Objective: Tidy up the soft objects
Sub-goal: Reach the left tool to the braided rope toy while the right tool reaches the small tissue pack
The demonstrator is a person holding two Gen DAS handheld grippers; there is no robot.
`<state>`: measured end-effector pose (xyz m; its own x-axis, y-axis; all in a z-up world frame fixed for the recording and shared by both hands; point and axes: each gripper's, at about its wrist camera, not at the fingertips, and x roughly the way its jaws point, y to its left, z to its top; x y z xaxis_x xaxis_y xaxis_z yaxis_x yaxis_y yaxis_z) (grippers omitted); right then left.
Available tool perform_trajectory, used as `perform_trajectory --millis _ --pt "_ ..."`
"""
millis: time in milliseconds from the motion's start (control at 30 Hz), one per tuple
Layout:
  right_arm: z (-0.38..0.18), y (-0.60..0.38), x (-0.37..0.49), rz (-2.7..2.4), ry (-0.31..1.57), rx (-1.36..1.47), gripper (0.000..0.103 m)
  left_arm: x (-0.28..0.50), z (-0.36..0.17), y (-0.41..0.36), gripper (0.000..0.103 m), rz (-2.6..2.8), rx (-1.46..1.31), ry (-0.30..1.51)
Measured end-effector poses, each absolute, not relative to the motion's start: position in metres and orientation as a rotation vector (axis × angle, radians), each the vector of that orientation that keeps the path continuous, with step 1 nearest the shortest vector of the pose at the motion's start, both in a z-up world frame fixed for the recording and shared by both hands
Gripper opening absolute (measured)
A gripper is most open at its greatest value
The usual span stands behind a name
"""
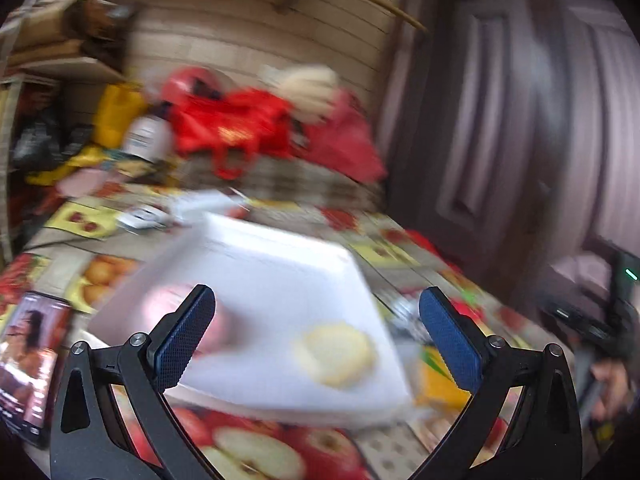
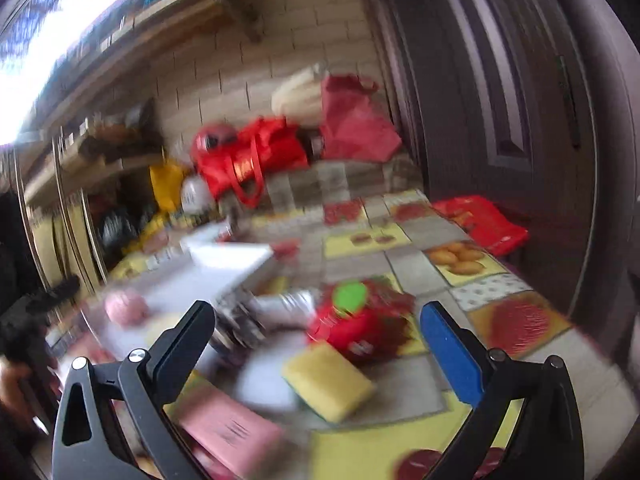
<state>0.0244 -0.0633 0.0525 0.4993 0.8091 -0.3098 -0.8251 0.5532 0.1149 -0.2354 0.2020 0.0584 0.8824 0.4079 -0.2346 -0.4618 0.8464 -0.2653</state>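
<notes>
White foam made up the tray at mid-frame in the left view; a pink ball and a yellow puff lay in it. The left gripper hung spread and empty above them. The right gripper, also spread, hovered over a yellow sponge low in its frame. Heavy blur suggested fast motion, so a grab could miss or knock the light tray.
</notes>
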Motion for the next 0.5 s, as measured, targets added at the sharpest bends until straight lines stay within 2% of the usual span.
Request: perform_trajectory --millis 200,400,467,500 --pt "0.033 -0.044 0.022 1.209 0.559 -0.221 0.103 -0.199 0.048 0.147 0.103 0.131 -0.264 0.471" --pt "0.008 -0.005 -0.011 1.377 0.647 -0.512 0.102 -0.165 0.03 0.093 0.103 0.033 -0.142 0.746" --pt "0.003 0.003 -0.02 1.397 0.642 -0.586 0.092 -0.151 0.017 0.088 0.103 0.026 -0.182 0.842" --pt "0.0 0.008 -0.022 1.396 0.647 -0.614 0.091 -0.146 0.012 0.086 0.102 0.016 -0.206 0.869"
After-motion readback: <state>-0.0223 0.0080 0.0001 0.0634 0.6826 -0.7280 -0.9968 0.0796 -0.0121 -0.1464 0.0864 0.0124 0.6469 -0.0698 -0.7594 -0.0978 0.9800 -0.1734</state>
